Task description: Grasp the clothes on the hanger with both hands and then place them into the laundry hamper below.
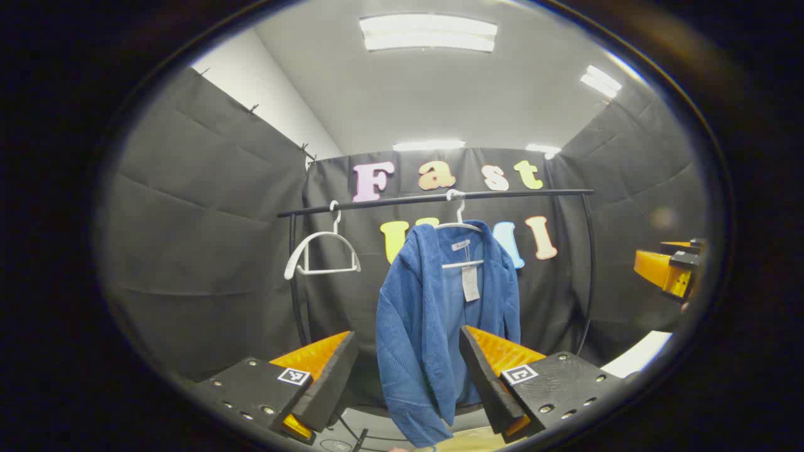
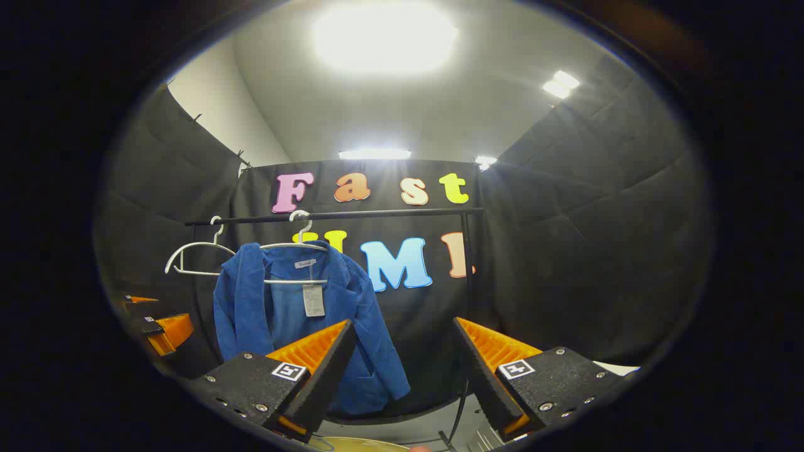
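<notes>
Currently I see blue jacket (image 1: 440, 326) on hanger (image 1: 460, 235), frame centre | left gripper (image 1: 408, 376) spread | right gripper (image 2: 402, 370) spread, both short of it.

No readable text, blue jacket (image 1: 440, 320) with a small neck label (image 1: 461, 245) and a white hanging tag (image 1: 470, 283), print on both too small to read, square black-and-white marker (image 1: 293, 376) on a gripper finger, no words
</notes>
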A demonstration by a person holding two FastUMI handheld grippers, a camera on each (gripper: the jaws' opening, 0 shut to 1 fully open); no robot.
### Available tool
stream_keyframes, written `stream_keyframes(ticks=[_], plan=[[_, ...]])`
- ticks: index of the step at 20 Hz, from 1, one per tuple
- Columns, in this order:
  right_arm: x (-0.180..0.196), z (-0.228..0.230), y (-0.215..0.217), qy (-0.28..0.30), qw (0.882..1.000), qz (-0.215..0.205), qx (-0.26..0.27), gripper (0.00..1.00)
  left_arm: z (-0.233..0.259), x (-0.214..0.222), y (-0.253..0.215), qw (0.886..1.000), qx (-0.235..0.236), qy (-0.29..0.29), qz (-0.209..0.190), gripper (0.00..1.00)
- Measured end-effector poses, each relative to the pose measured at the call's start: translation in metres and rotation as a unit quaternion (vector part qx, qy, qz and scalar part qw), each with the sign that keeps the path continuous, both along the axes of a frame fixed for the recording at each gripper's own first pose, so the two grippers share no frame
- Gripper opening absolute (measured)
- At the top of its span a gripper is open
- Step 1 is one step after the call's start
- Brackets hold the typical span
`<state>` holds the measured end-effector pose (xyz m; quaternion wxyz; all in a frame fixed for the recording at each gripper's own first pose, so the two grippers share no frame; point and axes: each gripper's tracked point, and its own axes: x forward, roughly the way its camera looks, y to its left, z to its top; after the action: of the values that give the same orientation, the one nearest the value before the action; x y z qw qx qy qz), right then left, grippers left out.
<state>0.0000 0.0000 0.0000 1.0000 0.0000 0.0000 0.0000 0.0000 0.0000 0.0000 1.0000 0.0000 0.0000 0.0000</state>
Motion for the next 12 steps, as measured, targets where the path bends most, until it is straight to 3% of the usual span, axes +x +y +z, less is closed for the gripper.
stream_keyframes(ticks=[1, 12], plan=[[-0.0011, -0.0026, -0.0025, 0.003, 1.0, -0.001, 0.004, 0.95, 0.0005, -0.0024, 0.0, 1.0, 0.0, 0.0, 0.001, 0.99], [-0.0104, -0.0109, -0.0086, 0.013, 1.0, -0.009, 0.01, 0.94, -0.0047, -0.0057, -0.001, 1.0, 0.002, 0.011, -0.001, 0.99]])
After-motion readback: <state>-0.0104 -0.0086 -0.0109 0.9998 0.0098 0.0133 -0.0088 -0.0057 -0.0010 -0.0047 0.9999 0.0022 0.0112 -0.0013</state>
